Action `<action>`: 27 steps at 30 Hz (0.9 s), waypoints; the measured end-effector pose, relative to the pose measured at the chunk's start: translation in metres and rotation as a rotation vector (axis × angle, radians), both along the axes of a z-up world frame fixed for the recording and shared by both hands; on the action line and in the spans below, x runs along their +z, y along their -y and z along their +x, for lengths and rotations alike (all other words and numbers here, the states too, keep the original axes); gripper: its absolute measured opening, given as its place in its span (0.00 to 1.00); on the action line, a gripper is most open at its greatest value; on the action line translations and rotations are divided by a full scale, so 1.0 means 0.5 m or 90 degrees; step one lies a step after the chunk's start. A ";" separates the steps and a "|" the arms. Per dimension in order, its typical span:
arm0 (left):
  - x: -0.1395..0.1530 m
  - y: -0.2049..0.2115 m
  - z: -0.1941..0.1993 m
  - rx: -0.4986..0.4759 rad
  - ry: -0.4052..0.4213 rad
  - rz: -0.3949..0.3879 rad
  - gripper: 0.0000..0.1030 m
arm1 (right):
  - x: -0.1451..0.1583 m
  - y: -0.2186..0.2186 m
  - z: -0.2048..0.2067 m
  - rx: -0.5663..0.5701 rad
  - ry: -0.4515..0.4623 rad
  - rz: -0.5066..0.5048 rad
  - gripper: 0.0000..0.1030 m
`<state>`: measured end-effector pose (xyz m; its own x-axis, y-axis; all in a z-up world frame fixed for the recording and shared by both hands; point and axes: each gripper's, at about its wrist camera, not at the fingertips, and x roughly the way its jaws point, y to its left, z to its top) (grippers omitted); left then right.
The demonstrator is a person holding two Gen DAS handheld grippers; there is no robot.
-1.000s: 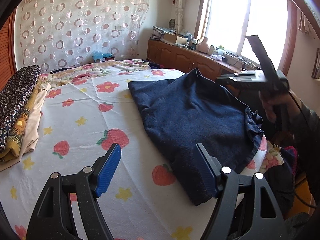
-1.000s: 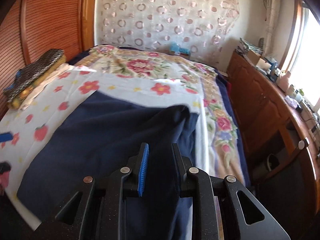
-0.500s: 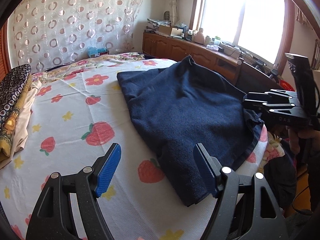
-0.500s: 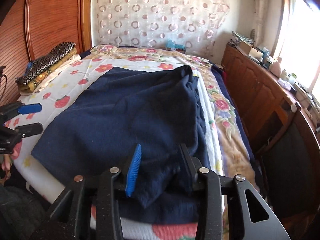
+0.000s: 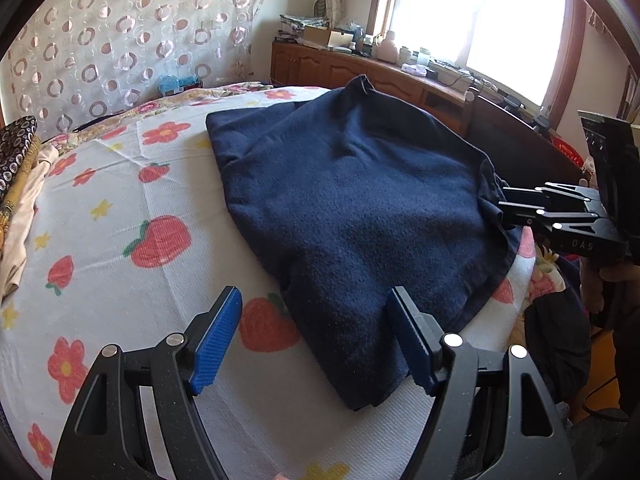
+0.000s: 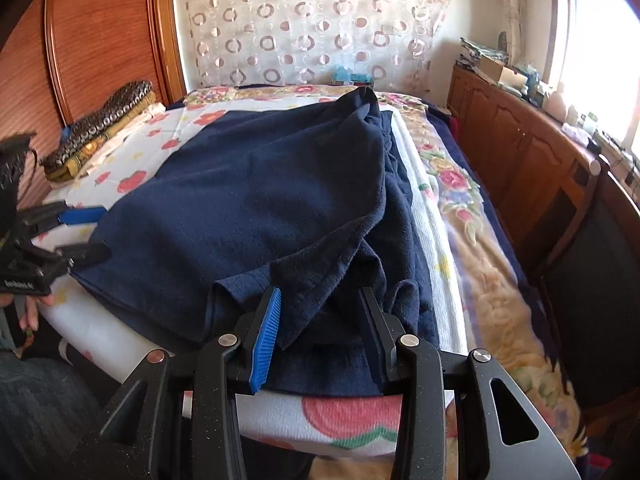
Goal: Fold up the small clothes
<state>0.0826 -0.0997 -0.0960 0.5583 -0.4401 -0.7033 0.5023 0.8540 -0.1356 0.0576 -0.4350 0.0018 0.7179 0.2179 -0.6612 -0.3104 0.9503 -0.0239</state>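
Observation:
A navy blue garment (image 5: 352,208) (image 6: 248,200) lies spread on the strawberry-print sheet (image 5: 120,200), with a loose fold bunched along its right side. My left gripper (image 5: 313,292) (image 6: 102,231) is open, hovering just over the garment's near left corner without touching it. My right gripper (image 6: 319,292) (image 5: 503,204) sits at the garment's near right edge. Its jaws stand apart with a flap of the navy cloth lying loosely between them, and the pads do not press on it.
A stack of folded patterned clothes (image 5: 16,152) (image 6: 96,136) rests at the sheet's far left by the wooden headboard (image 6: 100,40). A wooden cabinet (image 6: 520,140) with clutter runs along the window side. A person's hand (image 5: 600,280) holds the right gripper off the bed's edge.
The right gripper pulled back to the bed's near edge, and its jaws widened off the cloth they pinched. The left gripper crept forward and down toward the garment's corner.

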 end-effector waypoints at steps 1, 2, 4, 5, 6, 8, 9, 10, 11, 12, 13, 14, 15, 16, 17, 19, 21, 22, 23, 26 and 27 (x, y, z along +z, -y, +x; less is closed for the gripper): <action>-0.001 0.001 0.001 0.000 -0.002 -0.001 0.73 | 0.003 0.000 0.000 0.002 0.002 0.010 0.39; -0.002 0.002 0.000 0.000 -0.004 -0.001 0.73 | 0.004 0.002 0.000 0.004 0.002 0.015 0.39; -0.004 0.003 -0.001 -0.002 -0.007 -0.001 0.73 | -0.001 -0.006 0.003 0.009 0.001 0.012 0.38; -0.004 0.003 -0.001 -0.002 -0.008 -0.001 0.73 | -0.002 -0.010 0.003 0.011 0.002 0.004 0.35; -0.004 0.003 -0.003 -0.002 -0.009 -0.002 0.73 | -0.005 -0.012 0.003 0.016 0.001 -0.001 0.23; -0.005 0.002 -0.004 -0.002 -0.010 -0.002 0.73 | -0.007 -0.013 -0.003 0.028 0.001 -0.004 0.12; -0.005 0.002 -0.004 -0.002 -0.009 -0.002 0.73 | -0.003 -0.008 -0.009 0.029 0.006 -0.008 0.08; -0.004 0.001 -0.005 -0.001 -0.009 -0.002 0.73 | 0.001 -0.001 -0.015 0.033 0.009 -0.008 0.05; -0.003 0.000 -0.006 0.000 -0.008 -0.003 0.74 | 0.008 0.009 -0.022 0.033 0.011 -0.006 0.05; -0.001 -0.002 -0.007 0.001 -0.006 -0.006 0.76 | 0.014 0.021 -0.028 0.025 0.015 -0.006 0.04; 0.001 -0.003 -0.007 0.003 -0.004 -0.008 0.75 | 0.021 0.037 -0.036 0.017 0.017 -0.007 0.04; 0.003 -0.003 -0.007 0.004 -0.003 -0.009 0.75 | 0.026 0.050 -0.044 0.014 0.016 -0.006 0.04; 0.005 -0.003 -0.007 0.004 0.000 -0.010 0.75 | 0.031 0.068 -0.052 0.009 0.017 -0.008 0.04; 0.007 -0.003 -0.008 0.004 0.002 -0.010 0.75 | 0.033 0.080 -0.059 0.006 0.016 -0.011 0.03; 0.008 -0.002 -0.007 0.004 0.003 -0.011 0.75 | 0.032 0.091 -0.064 0.004 0.012 -0.011 0.03; 0.010 -0.002 -0.008 0.006 0.006 -0.012 0.75 | 0.029 0.106 -0.067 0.002 0.001 -0.010 0.04; 0.011 -0.003 -0.007 0.006 0.007 -0.011 0.76 | 0.026 0.109 -0.065 -0.004 0.001 -0.018 0.04; 0.011 -0.002 -0.007 0.006 0.006 -0.008 0.75 | 0.028 0.106 -0.065 -0.005 0.000 -0.018 0.04; 0.008 -0.002 -0.008 0.005 0.003 -0.005 0.75 | 0.029 0.104 -0.064 -0.003 0.000 -0.017 0.04; 0.000 -0.004 -0.002 0.008 -0.009 -0.002 0.75 | 0.040 0.092 -0.063 -0.008 0.016 -0.016 0.12; -0.002 -0.005 -0.001 0.008 -0.012 -0.003 0.75 | 0.043 0.092 -0.065 -0.010 0.027 -0.012 0.13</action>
<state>0.0823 -0.0973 -0.0968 0.5506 -0.4364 -0.7116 0.4894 0.8593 -0.1483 0.0252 -0.4810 0.0232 0.7487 0.1941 -0.6339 -0.2941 0.9542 -0.0552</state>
